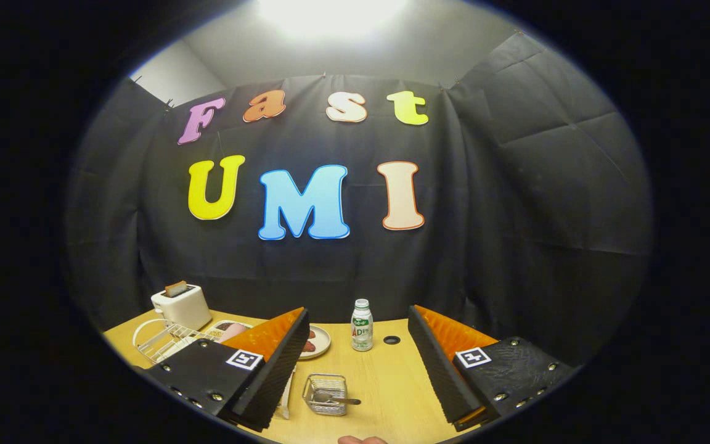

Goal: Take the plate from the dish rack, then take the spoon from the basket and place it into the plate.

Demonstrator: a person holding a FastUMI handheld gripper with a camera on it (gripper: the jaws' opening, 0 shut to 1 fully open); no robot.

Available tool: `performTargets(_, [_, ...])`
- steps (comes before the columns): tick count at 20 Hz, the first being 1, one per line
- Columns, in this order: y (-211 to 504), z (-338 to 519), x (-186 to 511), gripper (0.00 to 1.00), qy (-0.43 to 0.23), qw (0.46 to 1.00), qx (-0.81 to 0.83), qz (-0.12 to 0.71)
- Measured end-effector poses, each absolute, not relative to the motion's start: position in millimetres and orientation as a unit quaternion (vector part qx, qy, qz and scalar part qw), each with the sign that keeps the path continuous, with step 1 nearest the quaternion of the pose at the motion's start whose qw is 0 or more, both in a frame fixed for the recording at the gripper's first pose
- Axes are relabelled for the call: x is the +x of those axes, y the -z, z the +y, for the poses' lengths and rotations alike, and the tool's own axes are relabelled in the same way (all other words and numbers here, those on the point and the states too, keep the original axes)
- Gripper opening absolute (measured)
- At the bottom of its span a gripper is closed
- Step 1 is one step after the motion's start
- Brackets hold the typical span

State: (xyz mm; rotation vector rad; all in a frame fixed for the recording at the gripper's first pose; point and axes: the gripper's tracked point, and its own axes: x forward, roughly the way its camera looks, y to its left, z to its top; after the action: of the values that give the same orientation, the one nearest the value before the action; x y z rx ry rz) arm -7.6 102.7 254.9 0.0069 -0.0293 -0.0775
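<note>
Tool [355, 370], held raised over the near edge of the desk [392, 382], fingers spread wide and grasping nothing. Wire basket [325, 394] on the desk between the fingers, toward the near edge, spoon [338, 399] lying in it with its handle poking out over the rim, easy to pinch. White dish rack [161, 339] at the far left corner, partly hidden behind the left finger; pale plate [227, 331] seemingly lying on or just beside it. Small round dish [320, 341] with dark food just beyond the left finger. Toaster [180, 305] behind the rack at the far edge. Capped bottle [362, 325] upright mid-desk toward the far edge. Judged: plate step likely first, nothing yet gripped.
</note>
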Motion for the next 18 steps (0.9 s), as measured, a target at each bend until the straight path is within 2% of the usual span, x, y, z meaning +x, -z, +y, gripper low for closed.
performTargets(7, [-269.0,165.1,-3.2,0.98,0.013,1.000,0.001,0.012])
performTargets(18, [-235.0,260.0,34.9,0.98,-0.034,0.988,-0.026,0.146])
